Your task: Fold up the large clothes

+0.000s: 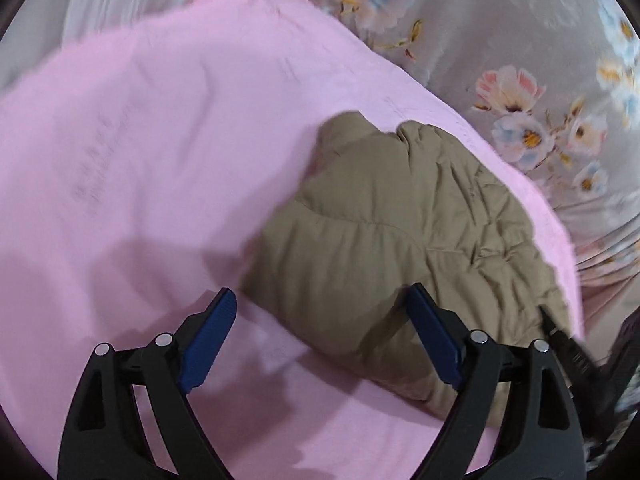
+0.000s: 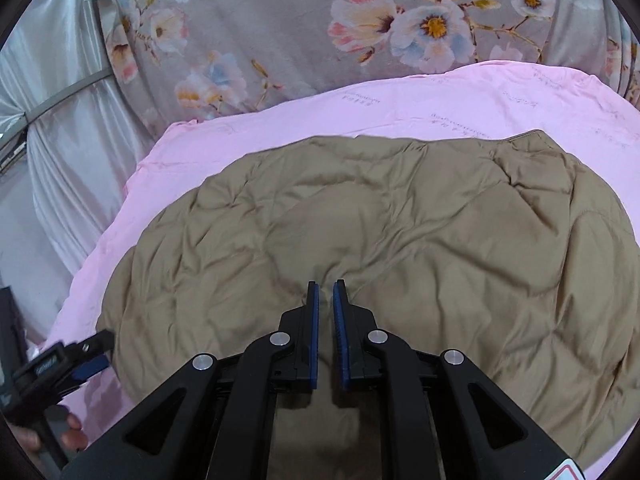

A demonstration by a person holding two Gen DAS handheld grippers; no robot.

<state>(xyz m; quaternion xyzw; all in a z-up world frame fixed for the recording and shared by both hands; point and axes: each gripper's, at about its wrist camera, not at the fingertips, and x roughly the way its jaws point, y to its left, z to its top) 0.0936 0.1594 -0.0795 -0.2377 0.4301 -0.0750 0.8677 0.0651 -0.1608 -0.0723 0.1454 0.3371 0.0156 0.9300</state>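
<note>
The tan quilted puffer jacket lies spread on a pink cotton sheet, which covers a grey bedspread printed with pastel flowers. The right tool has its blue-padded fingers nearly pressed together, pinching a ridge of the jacket's fabric near its middle. The left tool is spread wide, nothing between its fingers, hanging above the jacket's edge and the pink sheet. Pale satin curtains hang at the far left. The left tool also shows in the right wrist view at the lower left, partly cut off. The left wrist view is motion-blurred, so the sheet's faint print is unreadable. The jacket is puffy, with stitched channels and soft wrinkles; its lower part is hidden behind the right tool's black frame
</note>
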